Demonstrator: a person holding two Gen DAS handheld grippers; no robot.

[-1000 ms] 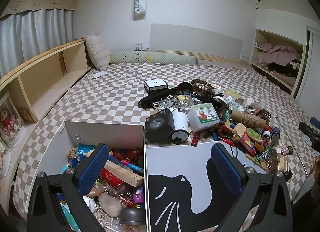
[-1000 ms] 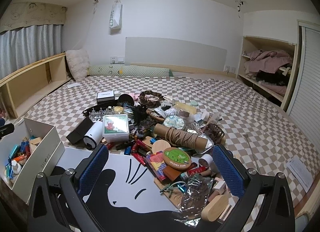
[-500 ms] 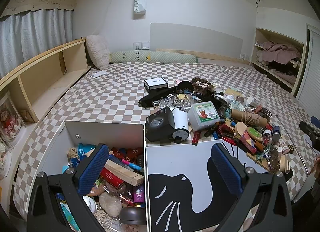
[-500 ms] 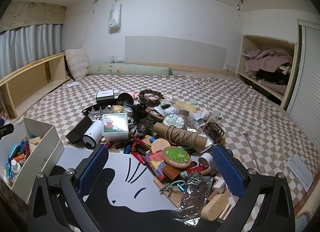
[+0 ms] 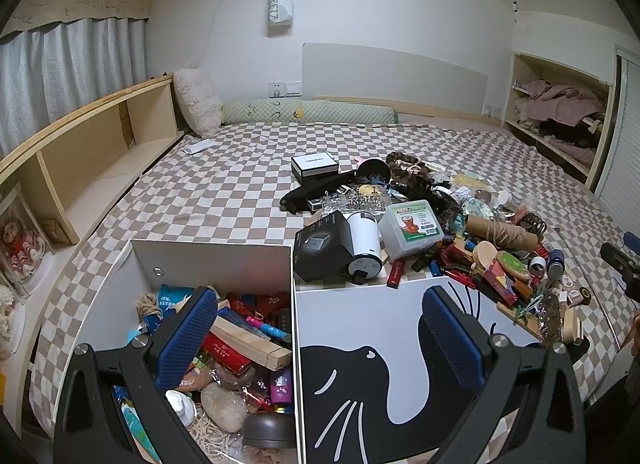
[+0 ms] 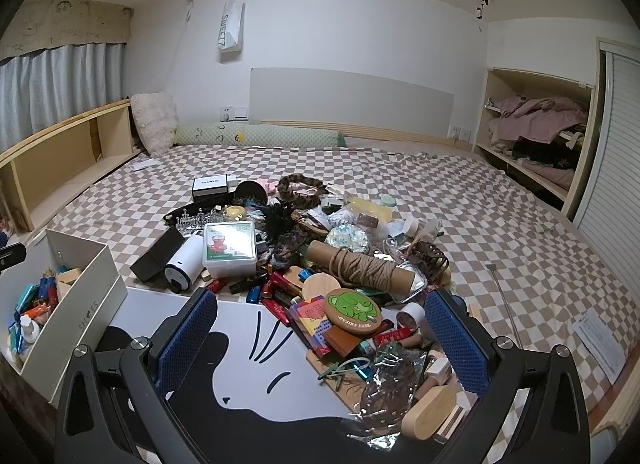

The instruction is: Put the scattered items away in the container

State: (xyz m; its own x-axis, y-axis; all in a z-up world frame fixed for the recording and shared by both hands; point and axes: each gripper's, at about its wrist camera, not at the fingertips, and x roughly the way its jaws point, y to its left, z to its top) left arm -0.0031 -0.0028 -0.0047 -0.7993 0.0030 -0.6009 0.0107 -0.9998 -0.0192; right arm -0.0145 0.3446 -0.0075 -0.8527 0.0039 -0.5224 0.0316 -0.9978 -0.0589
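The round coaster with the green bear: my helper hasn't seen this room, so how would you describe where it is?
On the checked bedspread, find the heap of clutter beside the white mat with the black seal. At the heap's near edge, just in front of the cardboard tube wound with brown twine, lies the round coaster. It alone shows a green cartoon bear within a wooden rim.

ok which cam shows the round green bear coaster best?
Right wrist: the coaster sits near centre, face and bear print fully visible atop the pile. Left wrist shows it small, at the right side, seen obliquely, its print unreadable.
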